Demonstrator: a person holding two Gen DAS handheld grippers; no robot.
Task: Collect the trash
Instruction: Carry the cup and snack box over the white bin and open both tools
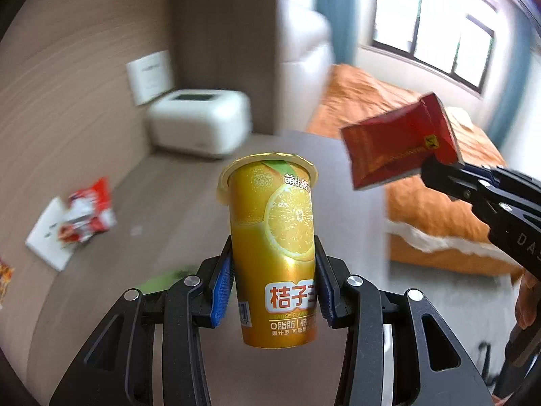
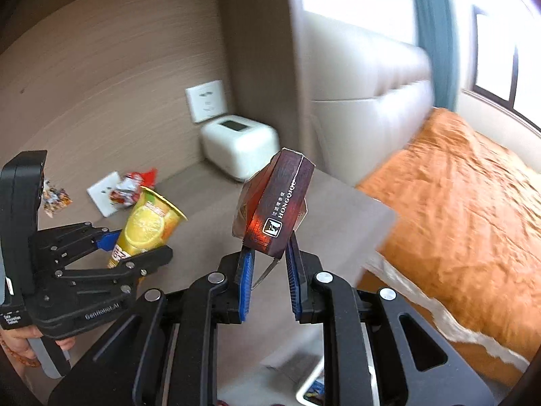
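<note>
Left gripper (image 1: 273, 291) clamped on orange drink cup (image 1: 274, 247), held upright in air above brown tabletop (image 1: 169, 209). Right gripper (image 2: 268, 272) closed on crushed red cigarette pack (image 2: 275, 203), raised just right of cup. Red snack wrapper (image 1: 86, 216) seen beyond, left, on tabletop; white box (image 1: 199, 123) behind at wall.

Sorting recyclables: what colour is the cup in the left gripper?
Yellow-orange with orange-slice artwork; the cup shows best in the left wrist view.
</note>
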